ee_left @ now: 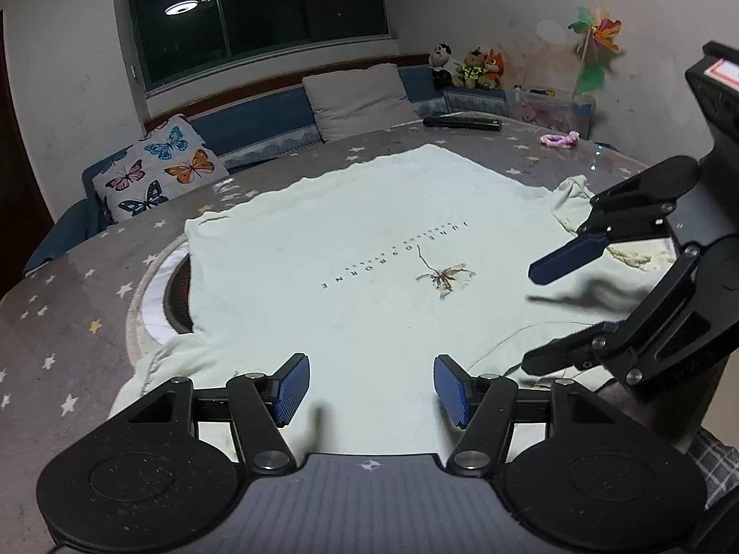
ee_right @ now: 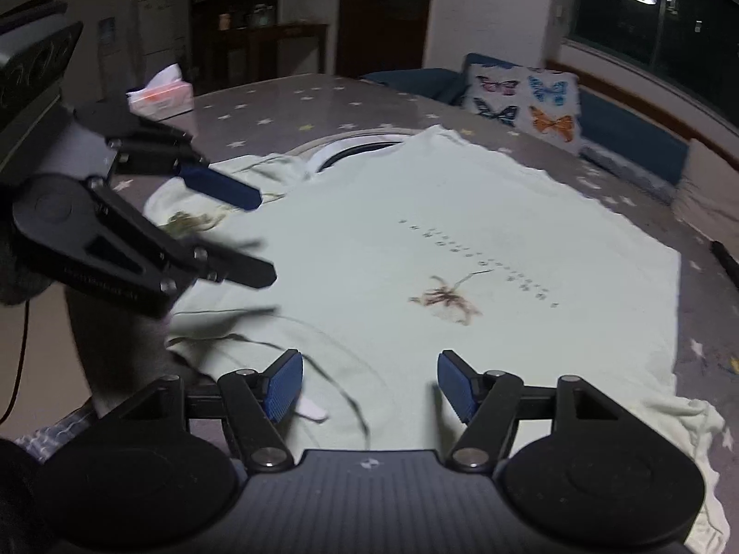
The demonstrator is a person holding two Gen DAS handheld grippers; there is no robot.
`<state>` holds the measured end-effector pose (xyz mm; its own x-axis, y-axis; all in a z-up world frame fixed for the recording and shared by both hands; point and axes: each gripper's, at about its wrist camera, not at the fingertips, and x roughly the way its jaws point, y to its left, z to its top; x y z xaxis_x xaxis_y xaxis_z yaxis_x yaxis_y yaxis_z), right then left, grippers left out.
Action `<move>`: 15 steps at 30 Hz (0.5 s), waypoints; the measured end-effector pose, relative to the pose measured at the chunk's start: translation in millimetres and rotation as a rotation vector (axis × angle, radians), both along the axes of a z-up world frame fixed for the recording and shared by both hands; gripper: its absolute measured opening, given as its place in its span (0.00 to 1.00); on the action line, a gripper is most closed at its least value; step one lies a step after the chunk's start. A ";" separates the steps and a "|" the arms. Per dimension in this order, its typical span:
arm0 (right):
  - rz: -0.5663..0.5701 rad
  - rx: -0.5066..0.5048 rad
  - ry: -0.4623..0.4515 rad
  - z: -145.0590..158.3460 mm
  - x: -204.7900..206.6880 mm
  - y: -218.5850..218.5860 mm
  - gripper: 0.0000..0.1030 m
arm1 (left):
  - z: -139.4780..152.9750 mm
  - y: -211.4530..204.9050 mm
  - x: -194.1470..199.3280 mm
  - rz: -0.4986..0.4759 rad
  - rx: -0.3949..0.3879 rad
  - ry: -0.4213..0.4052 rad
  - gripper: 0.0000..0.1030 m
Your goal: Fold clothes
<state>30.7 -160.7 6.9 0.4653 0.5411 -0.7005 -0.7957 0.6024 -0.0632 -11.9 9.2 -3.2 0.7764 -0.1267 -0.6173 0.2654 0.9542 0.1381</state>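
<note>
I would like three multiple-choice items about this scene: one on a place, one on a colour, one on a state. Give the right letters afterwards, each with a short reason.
1. Where does the butterfly cushion lie?
A. on the T-shirt
B. on the blue bench beside the table
C. on the window sill

2. What colour are the pads on the gripper fingers?
A. red
B. blue
C. white

3. How does the left gripper stand over the pale T-shirt?
A. open, holding nothing
B. shut on a sleeve
C. shut on the collar

Answers: 1 B, it leans on the bench past the table edge. 2 B, the ribbed pads are blue in both views. 3 A, the fingers stand wide apart with only cloth below.
</note>
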 end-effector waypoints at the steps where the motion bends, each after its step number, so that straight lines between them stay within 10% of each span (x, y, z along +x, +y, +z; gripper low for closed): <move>1: -0.013 0.004 0.000 0.4 0.4 -2.0 0.64 | -2.4 -1.5 1.1 -0.002 0.006 0.006 0.61; 15: -0.118 -0.047 0.008 -7.6 2.1 -29.8 0.66 | -12.5 4.1 -4.8 0.003 0.034 0.036 0.61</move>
<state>32.8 -190.5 -0.7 0.5186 0.4493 -0.7274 -0.7197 0.6887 -0.0877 -16.7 13.3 -15.7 0.7542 -0.1031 -0.6485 0.2680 0.9499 0.1606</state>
